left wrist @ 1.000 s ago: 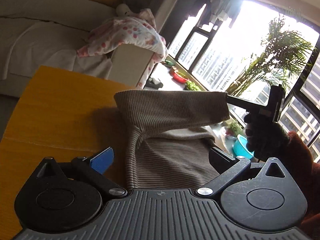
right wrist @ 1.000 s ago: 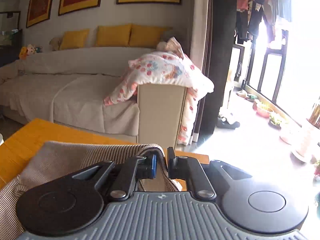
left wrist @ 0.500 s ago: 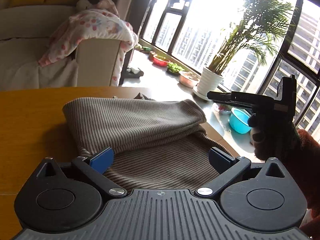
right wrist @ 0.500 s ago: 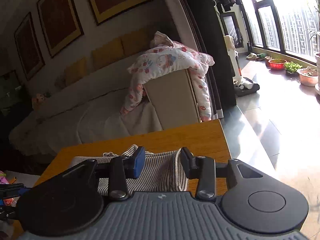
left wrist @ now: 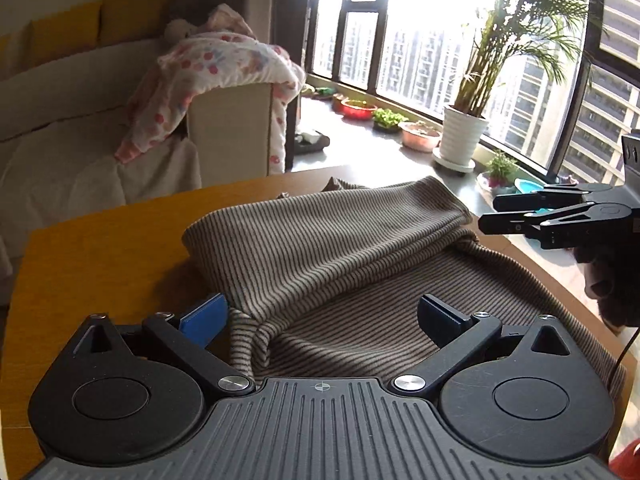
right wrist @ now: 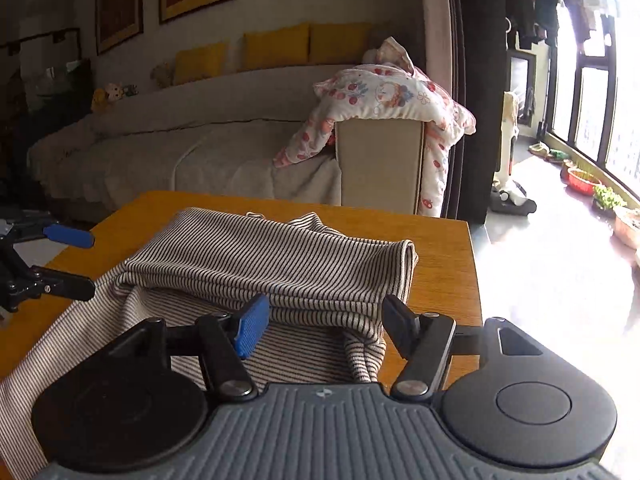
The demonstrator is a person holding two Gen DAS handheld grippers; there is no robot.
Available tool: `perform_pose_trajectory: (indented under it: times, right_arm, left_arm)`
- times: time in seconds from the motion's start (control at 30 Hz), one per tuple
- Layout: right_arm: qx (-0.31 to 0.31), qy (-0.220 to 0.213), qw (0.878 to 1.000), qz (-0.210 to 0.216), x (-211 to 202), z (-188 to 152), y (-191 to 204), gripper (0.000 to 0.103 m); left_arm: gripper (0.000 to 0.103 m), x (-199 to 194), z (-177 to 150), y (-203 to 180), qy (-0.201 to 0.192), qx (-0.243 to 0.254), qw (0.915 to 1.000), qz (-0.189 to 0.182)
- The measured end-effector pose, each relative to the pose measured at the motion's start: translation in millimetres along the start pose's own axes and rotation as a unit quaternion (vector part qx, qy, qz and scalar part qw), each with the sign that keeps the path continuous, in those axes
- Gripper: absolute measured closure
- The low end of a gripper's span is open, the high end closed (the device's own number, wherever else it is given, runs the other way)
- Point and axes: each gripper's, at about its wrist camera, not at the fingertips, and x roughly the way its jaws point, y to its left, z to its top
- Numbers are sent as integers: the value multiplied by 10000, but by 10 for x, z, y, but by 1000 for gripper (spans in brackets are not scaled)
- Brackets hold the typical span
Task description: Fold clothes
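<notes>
We see a sofa (right wrist: 192, 152), long and draped in a pale cover, with a flowered quilt (right wrist: 384, 96) slung over its boxy arm. Nearer stands our table (right wrist: 440, 240), smooth orange wood with a rounded edge. On it lies the striped top (right wrist: 272, 260), a fine-ribbed knit in brown and cream, its upper part folded back over the lower in a soft roll. By the window a palm (left wrist: 516, 36) grows in a ribbed white pot (left wrist: 460, 140), and low bowls (left wrist: 356, 108) there hold small greens. Our left gripper (left wrist: 322, 314) has its jaws spread wide above the cloth, clasping nothing. Our right gripper (right wrist: 320, 320) is opening; the fold lies between its pads, untouched.
</notes>
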Motion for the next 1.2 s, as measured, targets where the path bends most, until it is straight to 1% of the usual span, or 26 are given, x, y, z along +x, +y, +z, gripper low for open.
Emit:
perform_pose_trajectory:
  times: [0.03,0.13,0.2,0.3,0.43,0.57,0.63,0.73,0.8,0.87,0.93,1.0,1.03,1.07,1.13,1.2]
  right_arm:
    - [-205,-18,9998,-37,-187,-70,61,37]
    - [-945,71,9954,-156,-651,-331,313,29]
    - [-1512,207,9882,-113,-869,-529,515,26]
    - [-2061,460,9774,88,-1103,-841,759,25]
    - [-2306,530,9714,197,-1261,-1127,932,25]
    - [-2708,438,9615,-169,-1135,-1273,1088,25]
    - [-2795,315,9591,-317,-1071,-1268,1145,25]
    - [-2814,50,9581,-541,-1009,-1211,1203,26]
    - [-2482,-221,9643,-898,-994,-1084,1145,26]
    - [-2002,-438,9721,-1144,-997,-930,996,26]
    - [-1732,-440,9791,-968,-1039,-859,870,26]
    - [-1836,-316,9817,-387,-1133,-890,858,26]
    - [-1999,-216,9795,-148,-1167,-922,897,26]
    - [-2189,-111,9757,3,-1182,-954,946,26]
    - [-2512,63,9676,252,-1183,-1006,1061,26]
    - [-2781,206,9592,457,-1163,-1044,1181,25]
  left_arm:
    - [0,-128,-95,-55,12,127,9999,35]
    - [0,-483,-363,-220,94,435,9990,95]
    - [0,-667,-508,-330,237,507,9984,51]
    - [0,-891,-657,-510,375,763,9963,-81]
    - [0,-1043,-804,-724,469,1184,9918,-103]
    - [0,-1055,-848,-904,472,1318,9896,-327]
    - [0,-1052,-876,-996,480,1404,9879,-444]
    - [0,-1030,-978,-1105,569,1571,9848,-467]
    - [0,-990,-1043,-1099,664,1639,9837,-338]
    - [0,-931,-1100,-1039,807,1633,9832,-135]
    - [0,-889,-1138,-954,945,1585,9828,84]
    - [0,-871,-1155,-867,1019,1529,9826,260]
    - [0,-870,-1142,-830,1011,1486,9832,318]
    - [0,-868,-1127,-792,997,1441,9838,376]
    - [0,-840,-1084,-728,967,1367,9848,463]
    - [0,-806,-1036,-722,939,1396,9842,555]
